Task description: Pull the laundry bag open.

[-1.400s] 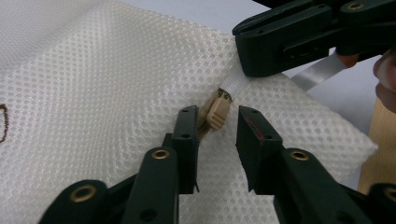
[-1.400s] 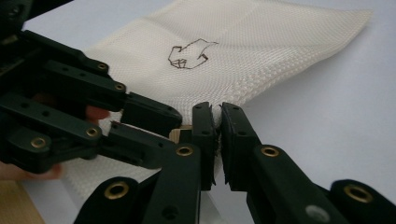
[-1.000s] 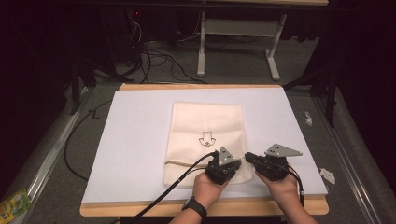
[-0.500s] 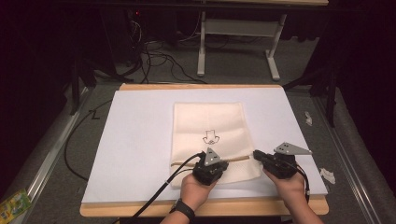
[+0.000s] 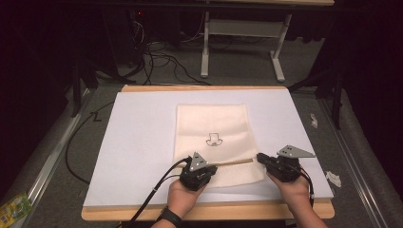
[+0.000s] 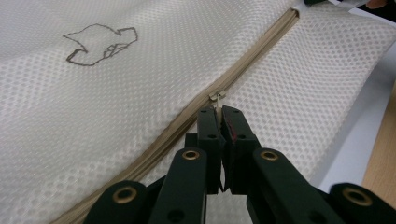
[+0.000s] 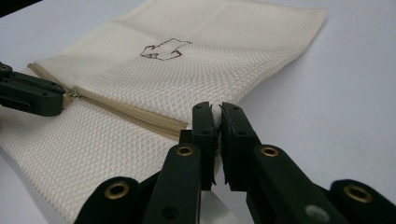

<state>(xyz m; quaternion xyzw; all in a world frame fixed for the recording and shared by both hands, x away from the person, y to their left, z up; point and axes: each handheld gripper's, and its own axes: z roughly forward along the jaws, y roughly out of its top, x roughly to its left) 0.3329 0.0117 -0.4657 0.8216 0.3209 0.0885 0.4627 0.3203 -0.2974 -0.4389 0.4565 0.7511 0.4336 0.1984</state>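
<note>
The left tool [image 6: 220, 111] pinches the zipper pull [image 6: 216, 97] to slide it, while the right tool [image 7: 217, 112], clamped on the mesh bag [image 5: 214, 124] edge, anchors it near the worktop's [image 5: 142, 118] front edge.

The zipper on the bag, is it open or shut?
Part shut. In the left gripper view the zipper past the slider looks joined, while behind it, by the left gripper, the two sides gape.

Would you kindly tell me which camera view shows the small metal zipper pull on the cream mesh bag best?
The left gripper view: the small metal zipper pull sits close, pinched by the left gripper. The right gripper view shows it far off on the cream mesh bag. In the high view, it is too small to tell.
</note>
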